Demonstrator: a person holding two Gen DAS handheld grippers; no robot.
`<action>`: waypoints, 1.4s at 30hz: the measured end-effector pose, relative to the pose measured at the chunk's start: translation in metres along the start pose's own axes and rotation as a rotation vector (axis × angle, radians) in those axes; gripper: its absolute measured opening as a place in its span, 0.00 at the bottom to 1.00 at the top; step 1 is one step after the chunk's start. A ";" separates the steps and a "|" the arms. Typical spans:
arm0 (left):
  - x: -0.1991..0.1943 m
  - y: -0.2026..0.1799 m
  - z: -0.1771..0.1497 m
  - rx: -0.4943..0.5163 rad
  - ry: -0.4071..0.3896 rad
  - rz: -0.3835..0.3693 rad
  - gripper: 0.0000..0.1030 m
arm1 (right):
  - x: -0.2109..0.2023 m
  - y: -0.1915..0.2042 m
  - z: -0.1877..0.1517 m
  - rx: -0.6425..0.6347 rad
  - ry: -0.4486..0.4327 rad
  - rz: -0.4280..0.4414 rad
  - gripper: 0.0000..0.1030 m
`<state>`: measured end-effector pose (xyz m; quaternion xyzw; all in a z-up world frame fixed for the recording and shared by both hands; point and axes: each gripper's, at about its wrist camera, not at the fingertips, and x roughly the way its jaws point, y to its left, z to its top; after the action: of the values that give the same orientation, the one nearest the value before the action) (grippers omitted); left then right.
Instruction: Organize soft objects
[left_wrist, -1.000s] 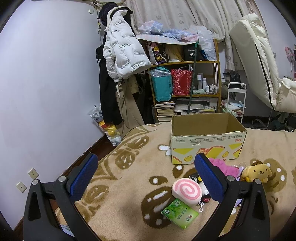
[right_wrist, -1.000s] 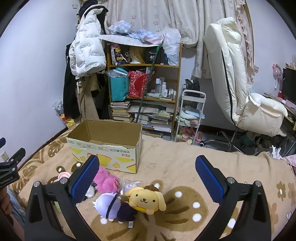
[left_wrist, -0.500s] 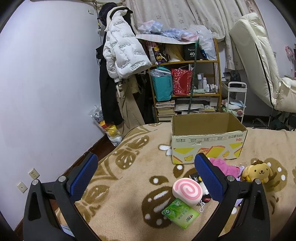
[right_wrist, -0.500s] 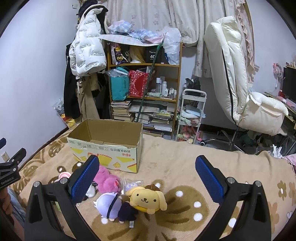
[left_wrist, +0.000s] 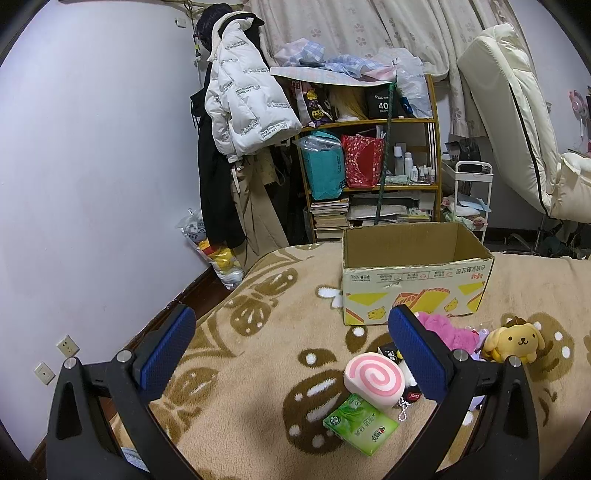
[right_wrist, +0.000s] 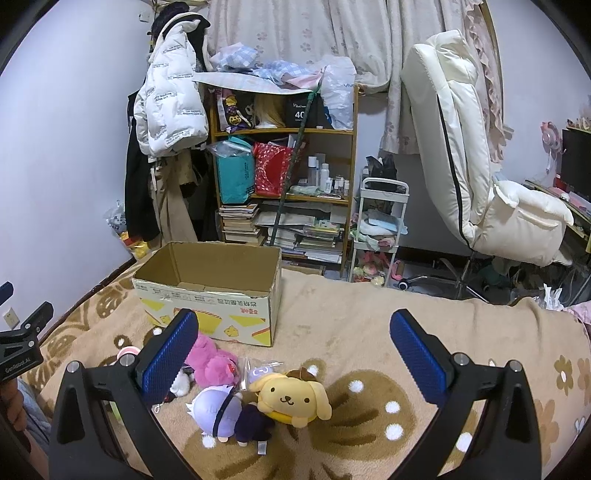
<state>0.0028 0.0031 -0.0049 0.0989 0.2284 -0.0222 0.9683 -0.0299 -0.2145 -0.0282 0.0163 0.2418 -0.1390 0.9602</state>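
A: Any change with the toys (right_wrist: 258, 391)?
B: None; they lie heaped on the blanket (right_wrist: 369, 317) just before the empty box (right_wrist: 210, 291).
A: Grippers?
B: Left gripper (left_wrist: 291, 354) and right gripper (right_wrist: 293, 354) still hover, jaws wide, holding nothing. Sorting hasn't begun.

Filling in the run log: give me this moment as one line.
left gripper: open, holding nothing | right gripper: open, holding nothing | box: looks empty | plush dog, pink plush, swirl toy: on blanket

The right tongs (right_wrist: 293, 360) are hovering wide apart over a yellow dog plush (right_wrist: 291, 397) and a purple-haired doll (right_wrist: 218, 410) lying touching on the blanket (right_wrist: 369, 317), near the cardboard box (right_wrist: 210, 295).
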 end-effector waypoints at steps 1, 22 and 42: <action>0.000 0.000 0.000 0.000 0.002 -0.002 0.99 | 0.000 0.000 0.000 -0.001 -0.003 -0.002 1.00; 0.004 -0.004 0.000 0.014 0.012 -0.006 0.99 | -0.001 -0.006 0.003 0.008 -0.013 -0.009 1.00; 0.019 0.008 0.005 -0.019 0.092 -0.023 0.99 | 0.008 -0.007 -0.002 -0.003 0.050 -0.002 1.00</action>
<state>0.0225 0.0096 -0.0080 0.0879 0.2741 -0.0264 0.9573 -0.0257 -0.2233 -0.0335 0.0178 0.2659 -0.1392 0.9537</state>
